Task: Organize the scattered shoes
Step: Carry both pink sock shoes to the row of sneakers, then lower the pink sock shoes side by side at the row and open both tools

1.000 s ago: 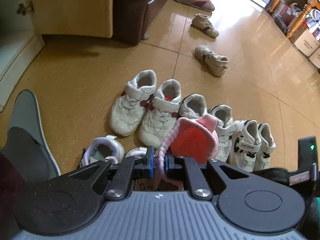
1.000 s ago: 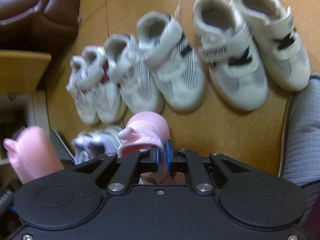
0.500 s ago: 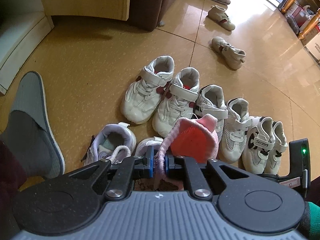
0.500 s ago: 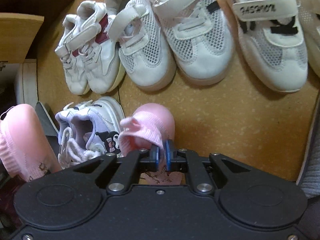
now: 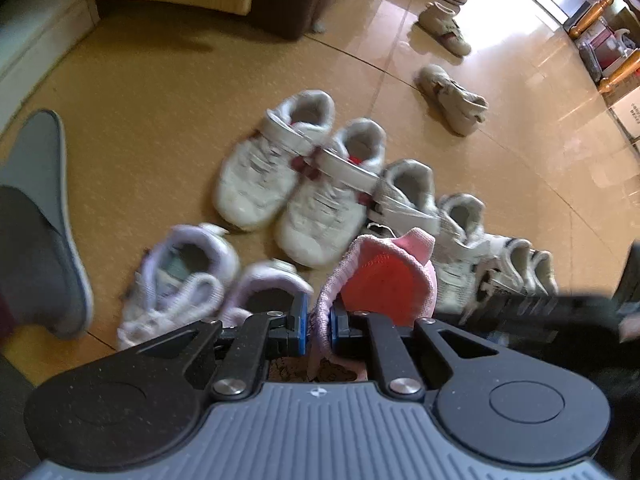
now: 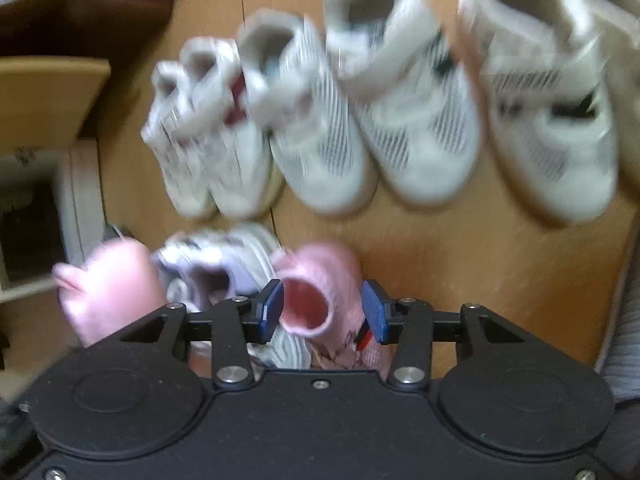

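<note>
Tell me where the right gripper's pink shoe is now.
In the right wrist view, the pink shoe sits between the right gripper's just-opened jaws, beside the lilac sneaker.

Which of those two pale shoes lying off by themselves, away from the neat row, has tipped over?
The nearer beige shoe: it lies on its side on the shiny tiles, strap flap hanging open. The farther one, closer to the bright light, stands upright on its sole.

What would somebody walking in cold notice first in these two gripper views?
Probably the pink knit shoes: the left gripper pinches one pink shoe by its collar, while the right gripper has just been opening, the other pink shoe between its pads and no longer squeezed. Beyond them a tidy row of white sneakers lines the tan floor, with two stray beige shoes farther off.
</note>
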Available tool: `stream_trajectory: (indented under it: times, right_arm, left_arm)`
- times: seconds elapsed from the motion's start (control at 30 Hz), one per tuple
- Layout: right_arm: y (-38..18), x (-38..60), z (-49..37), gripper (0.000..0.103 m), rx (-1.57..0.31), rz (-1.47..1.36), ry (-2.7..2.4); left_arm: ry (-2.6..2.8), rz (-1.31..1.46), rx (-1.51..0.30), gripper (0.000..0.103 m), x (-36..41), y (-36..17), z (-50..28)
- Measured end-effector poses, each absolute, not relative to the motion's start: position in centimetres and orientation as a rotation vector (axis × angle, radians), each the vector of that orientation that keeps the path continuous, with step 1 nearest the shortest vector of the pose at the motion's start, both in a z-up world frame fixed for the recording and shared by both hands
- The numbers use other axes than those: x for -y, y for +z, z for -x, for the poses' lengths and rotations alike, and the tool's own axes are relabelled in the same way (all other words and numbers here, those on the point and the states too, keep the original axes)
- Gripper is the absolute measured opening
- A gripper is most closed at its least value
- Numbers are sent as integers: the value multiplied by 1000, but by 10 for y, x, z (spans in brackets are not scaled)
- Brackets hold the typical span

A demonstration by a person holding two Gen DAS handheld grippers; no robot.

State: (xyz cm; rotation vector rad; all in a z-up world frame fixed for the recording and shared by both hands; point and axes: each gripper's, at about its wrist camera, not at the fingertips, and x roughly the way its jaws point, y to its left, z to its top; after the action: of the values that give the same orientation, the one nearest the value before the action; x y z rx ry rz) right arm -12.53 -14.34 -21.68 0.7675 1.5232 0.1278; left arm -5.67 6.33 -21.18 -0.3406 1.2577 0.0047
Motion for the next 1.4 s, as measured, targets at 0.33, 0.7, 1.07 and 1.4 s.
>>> stream_trajectory:
  times: [0.33,0.7,1.07,1.4]
  right_arm:
    - [-130,211,66,51,-1319,-549,119]
    - [-159,220,81,52,-1332,-654,90]
    - [-173,218,76,56,-1343,-660,90]
    - [-188,212,71,57,-1373,-625,83]
  left_arm:
    - [-58,408,-1368,10,-7,-237,69]
    - [-38,542,-1404,10,27,-269,78]
    - [46,519,-1488,10,30,-311,72]
    - [131,390,-1480,10,29,-318,61]
